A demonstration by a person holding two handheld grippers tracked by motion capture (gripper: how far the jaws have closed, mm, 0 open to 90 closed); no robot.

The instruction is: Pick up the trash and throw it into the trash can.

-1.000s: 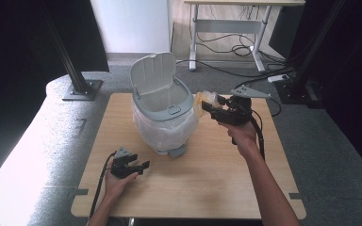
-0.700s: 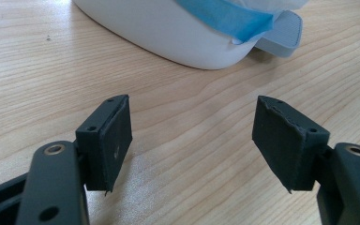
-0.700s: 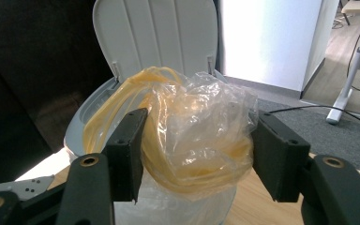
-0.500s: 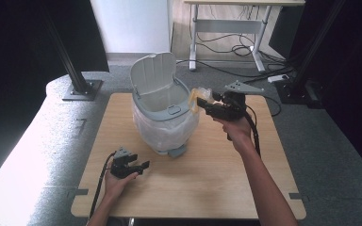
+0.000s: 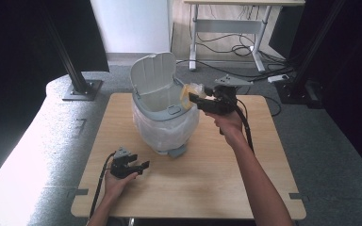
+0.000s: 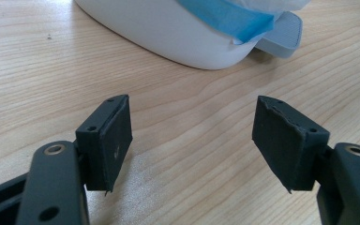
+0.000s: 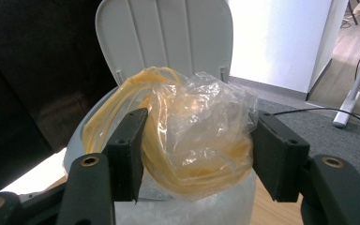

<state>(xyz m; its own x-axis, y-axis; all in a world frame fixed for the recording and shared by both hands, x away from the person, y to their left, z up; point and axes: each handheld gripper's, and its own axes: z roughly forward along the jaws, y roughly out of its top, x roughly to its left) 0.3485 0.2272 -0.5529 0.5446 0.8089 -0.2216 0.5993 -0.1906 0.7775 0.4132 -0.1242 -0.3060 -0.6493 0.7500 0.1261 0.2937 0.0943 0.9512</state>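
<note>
Holding a crumpled clear bag (image 7: pixel 199 136) with yellow bands inside, the right gripper (image 5: pixel 194 97) squeezes it from both sides. In the high view the bag (image 5: pixel 190 90) sits in the middle of the frame, right at the rim of the bin (image 5: pixel 162 117). The bin's open mouth lies just to the left of the bag and a little lower, so I think the next move is a short push left and then letting go. The bag's floppy handles stick out toward the lid (image 7: pixel 164 37), which stands straight up behind the opening and could get in the way if the hand goes too far.

Nearest to the bottom of the frame, the left gripper (image 5: pixel 134 165) rests on the tabletop (image 5: pixel 217 188) with its jaws spread wide and nothing between them. It is well apart from the bag, so the right hand is the close one. A white liner (image 5: pixel 165 132) hangs over the bin's sides. Farther up the frame are a desk (image 5: pixel 245 14) and cables (image 5: pixel 231 47) on the floor.
</note>
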